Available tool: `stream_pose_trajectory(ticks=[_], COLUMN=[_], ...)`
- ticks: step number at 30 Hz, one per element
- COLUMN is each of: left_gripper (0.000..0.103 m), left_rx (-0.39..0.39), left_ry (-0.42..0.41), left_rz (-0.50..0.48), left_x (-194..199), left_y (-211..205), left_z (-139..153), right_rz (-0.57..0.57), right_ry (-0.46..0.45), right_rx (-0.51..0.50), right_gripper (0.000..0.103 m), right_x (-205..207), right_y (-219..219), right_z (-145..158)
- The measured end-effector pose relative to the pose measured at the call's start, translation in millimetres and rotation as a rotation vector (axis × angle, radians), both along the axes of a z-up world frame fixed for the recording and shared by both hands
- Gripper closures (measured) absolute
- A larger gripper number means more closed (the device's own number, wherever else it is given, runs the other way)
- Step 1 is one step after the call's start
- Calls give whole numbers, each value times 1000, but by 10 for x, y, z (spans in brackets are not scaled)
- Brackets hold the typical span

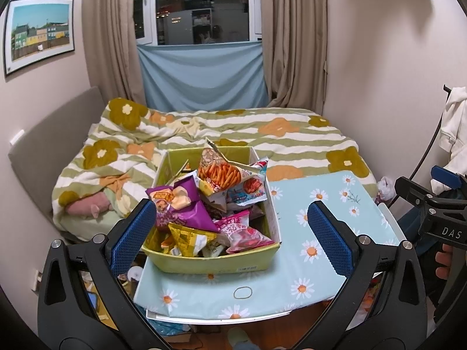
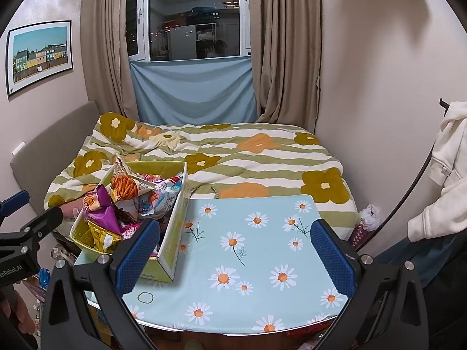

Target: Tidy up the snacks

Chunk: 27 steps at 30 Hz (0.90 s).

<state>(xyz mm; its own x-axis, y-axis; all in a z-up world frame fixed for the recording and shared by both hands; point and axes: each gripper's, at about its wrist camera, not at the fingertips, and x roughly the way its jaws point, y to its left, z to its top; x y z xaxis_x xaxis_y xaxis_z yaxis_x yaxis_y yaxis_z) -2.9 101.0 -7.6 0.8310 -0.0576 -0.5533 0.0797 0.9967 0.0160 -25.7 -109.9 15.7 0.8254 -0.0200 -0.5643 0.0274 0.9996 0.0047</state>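
A yellow-green cardboard box stands on the left part of a small table with a light blue daisy cloth. It is heaped with snack bags: a purple bag, an orange-stick bag, a pink bag and a yellow bag. My left gripper is open, hovering in front of the box with nothing held. My right gripper is open over the bare cloth, right of the box.
Behind the table lies a bed with a green-striped flower quilt. A small black ring lies on the cloth near the front edge. White clothing hangs at right. Clutter sits on the floor under the table.
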Motion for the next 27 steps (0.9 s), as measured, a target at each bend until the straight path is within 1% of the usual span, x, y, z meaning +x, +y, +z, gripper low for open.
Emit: stream_pose_trajectory(ticks=[15,19,22,27], left_gripper=[0,0,0,0], left_rx=[7,-12,-1,13], left_ry=[-2,5,6,-17], left_rz=[0,-5,5,-7], left_x=[36,49,63,53], left_y=[40,118,118,140], left_z=[21,8,-5,-19], right_rz=[-7,-7,-8,-7], right_ry=[-1,-1,-1,-1], right_rx=[5,4,5,4], right_gripper=[0,0,0,0], right_x=[35,36,37,38], right_y=[50,53,56,51], right_z=[-18,-21,-22,-25])
